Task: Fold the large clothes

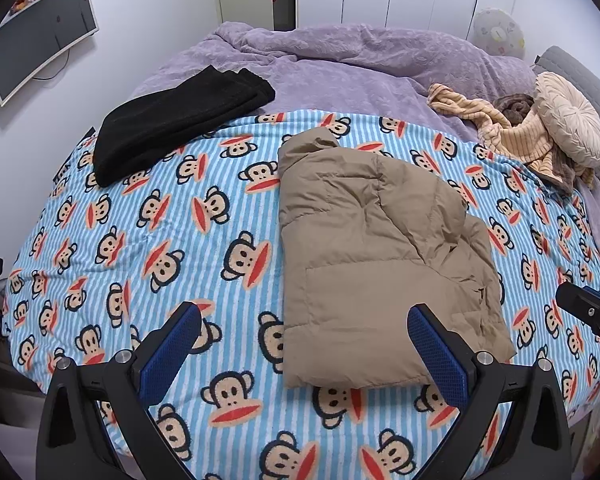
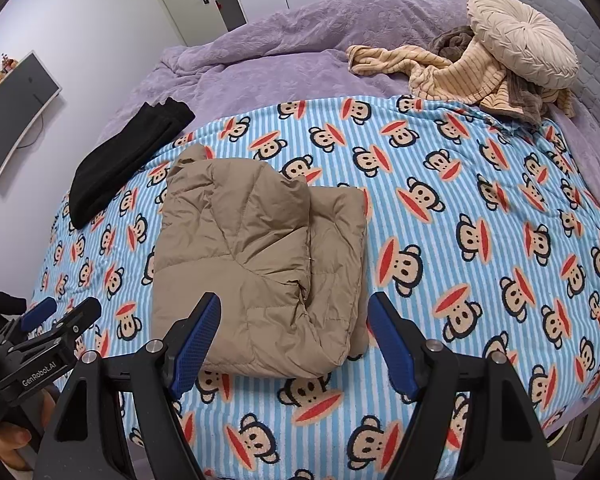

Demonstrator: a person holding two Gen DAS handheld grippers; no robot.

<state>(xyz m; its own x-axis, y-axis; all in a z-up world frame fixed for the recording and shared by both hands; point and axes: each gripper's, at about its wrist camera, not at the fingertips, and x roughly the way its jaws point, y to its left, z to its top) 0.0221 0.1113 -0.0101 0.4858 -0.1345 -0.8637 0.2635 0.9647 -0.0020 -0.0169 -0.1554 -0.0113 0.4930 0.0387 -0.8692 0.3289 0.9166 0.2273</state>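
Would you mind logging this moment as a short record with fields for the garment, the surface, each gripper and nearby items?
garment: tan puffer jacket, folded into a compact bundle
surface: monkey-print blanket on the bed
left gripper: open, empty, near the jacket's front edge
right gripper: open, empty, at the jacket's near edge
nearby: black garment, folded; striped beige clothes; round cushion
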